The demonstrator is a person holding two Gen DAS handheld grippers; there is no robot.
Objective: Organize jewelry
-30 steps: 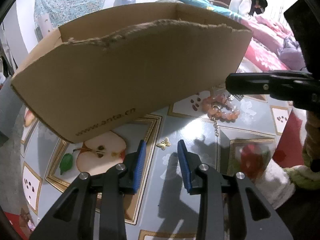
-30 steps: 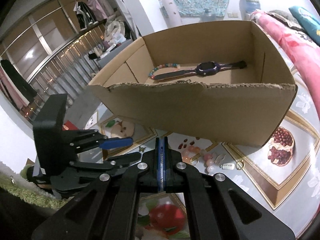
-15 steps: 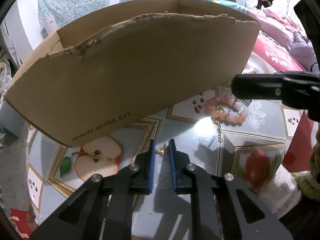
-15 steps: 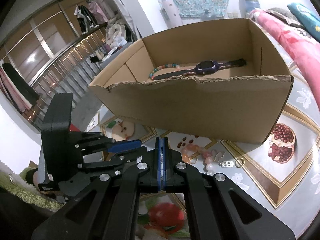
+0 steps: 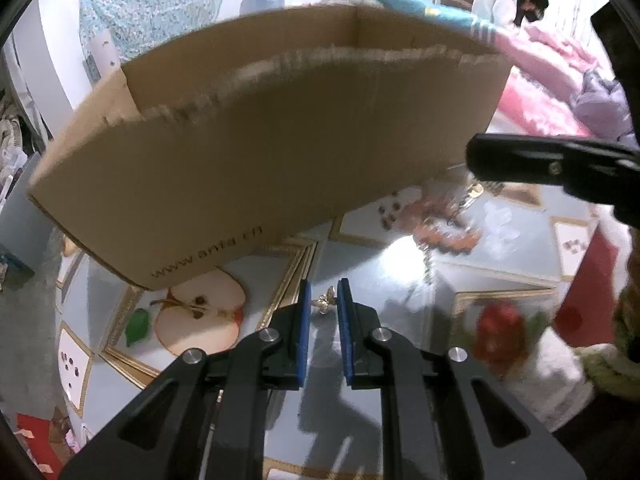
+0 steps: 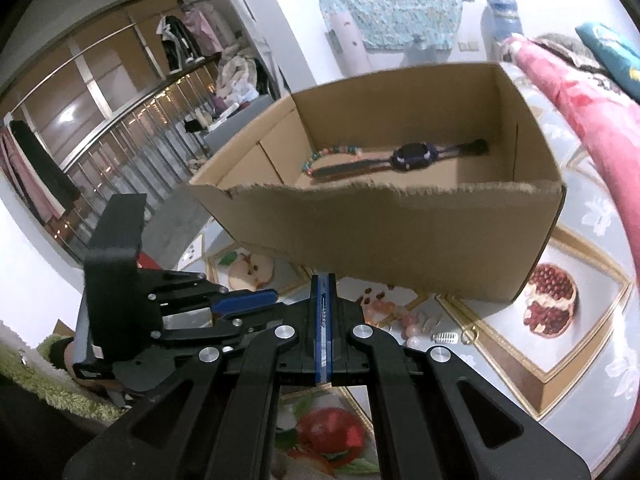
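**benchwatcher:** What's up with the left gripper (image 5: 323, 304)? Looks nearly closed.

**umi_fan:** Yeah, its blue fingers (image 5: 303, 320) are drawn in to a narrow gap with the little gold butterfly charm (image 5: 325, 300) right at their tips, between the pads. Can't tell for sure if the pads actually pinch it or just sit either side. The charm is on the bench (image 5: 360, 264), on that glossy fruit-print cover.

**benchwatcher:** And the right one?

**umi_fan:** The right gripper (image 6: 323, 292) is fully closed, pads pressed flat together, nothing in them. From the left camera it pokes in as a black bar off to the right of the left fingers.

**benchwatcher:** What's in the way?

**umi_fan:** The big cardboard box (image 5: 280, 152). It stands just beyond both sets of fingers, its torn front wall filling the view. Inside, seen from the right camera, a dark watch (image 6: 412, 156) lies flat on the floor of the box, with a beaded bracelet (image 6: 332, 154) touching its strap end on the left.

**benchwatcher:** Anything loose left?

**umi_fan:** A pile of pinkish-orange beads (image 6: 384, 308) on the bench ahead and right of the right fingers, close to the box's front wall, plus a small silver clip (image 6: 444, 337) and a gold ring (image 6: 468, 336) beside them. Pink bedding (image 6: 592, 128) runs along the far right. There's a person (image 5: 508, 0) in the background by the bed.
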